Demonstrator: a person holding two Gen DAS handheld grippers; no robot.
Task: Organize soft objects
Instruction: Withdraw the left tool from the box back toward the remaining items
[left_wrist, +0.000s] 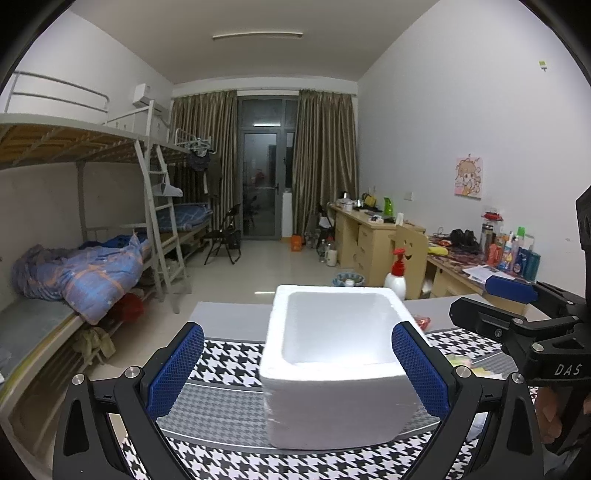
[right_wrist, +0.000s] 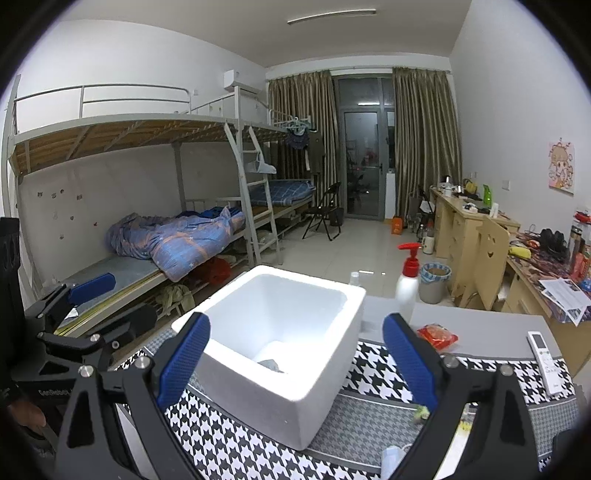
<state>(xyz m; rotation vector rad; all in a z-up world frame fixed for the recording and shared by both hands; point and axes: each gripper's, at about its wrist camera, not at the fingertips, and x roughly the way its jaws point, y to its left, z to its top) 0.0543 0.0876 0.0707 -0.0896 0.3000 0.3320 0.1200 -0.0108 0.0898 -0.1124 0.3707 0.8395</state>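
A white foam box (left_wrist: 332, 369) stands on a houndstooth cloth (left_wrist: 229, 362) covering the table. My left gripper (left_wrist: 299, 369) is open, its blue pads (left_wrist: 177, 369) spread to either side of the box and pressing on nothing. From the right wrist view, the box (right_wrist: 325, 354) shows a small grey soft thing (right_wrist: 271, 364) on its floor. My right gripper (right_wrist: 295, 365) is wide open just before the box, holding nothing. Each gripper shows in the other's view: the right gripper (left_wrist: 471, 300) at the right, the left gripper (right_wrist: 133, 299) at the left.
A red packet (right_wrist: 437, 336), a remote (right_wrist: 545, 356) and a pump bottle (right_wrist: 408, 284) sit on the table right of the box. Small bits (right_wrist: 421, 411) lie on the cloth near my right finger. Bunk beds (right_wrist: 166, 236) stand left, desks (right_wrist: 472, 221) right.
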